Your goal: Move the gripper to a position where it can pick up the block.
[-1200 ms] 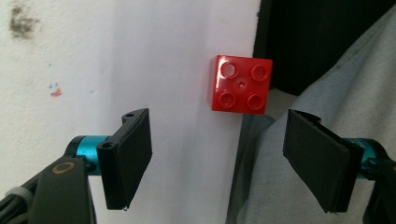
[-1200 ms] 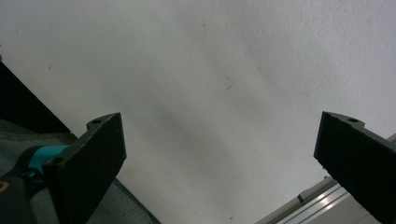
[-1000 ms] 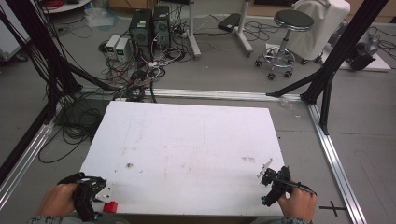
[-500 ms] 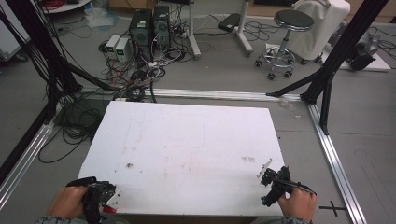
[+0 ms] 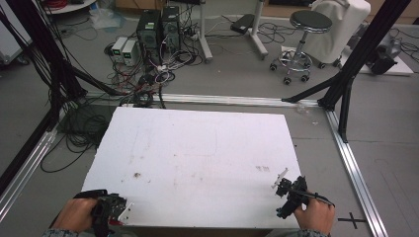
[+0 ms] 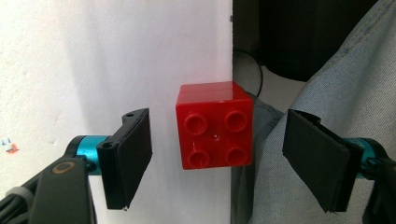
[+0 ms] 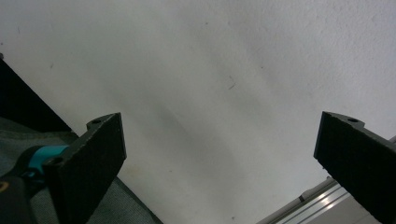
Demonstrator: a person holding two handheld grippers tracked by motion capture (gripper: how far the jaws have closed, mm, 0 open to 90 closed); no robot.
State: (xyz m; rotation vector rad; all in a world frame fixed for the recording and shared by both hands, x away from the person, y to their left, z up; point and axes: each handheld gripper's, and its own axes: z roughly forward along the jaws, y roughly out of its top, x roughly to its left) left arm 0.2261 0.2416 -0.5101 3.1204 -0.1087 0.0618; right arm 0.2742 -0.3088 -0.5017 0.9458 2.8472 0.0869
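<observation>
From the high view, you hold the left gripper [image 5: 114,213] at the near left corner of the white table [image 5: 197,148] and the right gripper [image 5: 291,193] at the near right corner, well apart from each other; the board between them is bare apart from a few faint marks. A speck of red shows just under your left gripper, too small there to read. In the left gripper view, that red is a red block [image 6: 215,125] with four studs facing the camera, sitting right at the table's edge, partly over your trouser leg [image 6: 322,93]. Your jaws stand wide on either side of it, neither pad touching. To take it cleanly, I would centre the block between the pads, keep them square to its flat sides, and close gently, since a push from one pad alone could likely tip it off the edge. In the right gripper view, your jaws are spread wide over bare white board with nothing between them; it looks idle, so leave it parked.
</observation>
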